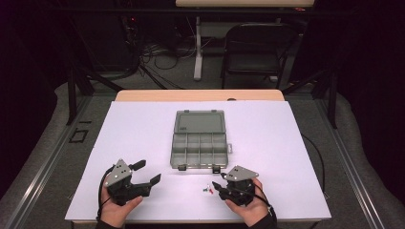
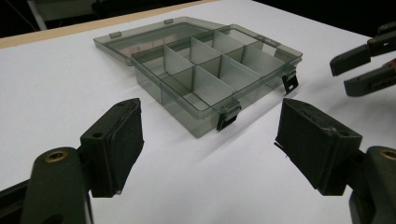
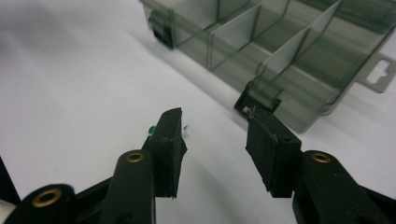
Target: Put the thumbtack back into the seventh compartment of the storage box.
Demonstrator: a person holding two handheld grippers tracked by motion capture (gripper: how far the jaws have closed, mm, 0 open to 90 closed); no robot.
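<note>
A grey see-through compartment box (image 1: 173,149) lies open mid-table, its lid folded back and its cells empty. In the left gripper view the box (image 2: 180,105) stands just ahead, with the left gripper (image 2: 208,106) spread wide and nothing between its pads. That left gripper (image 1: 145,172) rests near the table's front left. The right gripper (image 1: 217,186) sits front right, tips toward small green and red pieces (image 1: 206,189) on the white sheet. In the right gripper view the right gripper (image 3: 214,116) stands partly closed over bare sheet, a green piece (image 3: 150,129) peeking past its left jaw, the box (image 3: 299,116) behind.
A white sheet (image 1: 143,129) covers the table, with the wooden edge (image 1: 200,95) showing at the far side. Beyond it stand a dark folding chair (image 1: 253,47) and a white table leg (image 1: 197,47), with cables on the floor.
</note>
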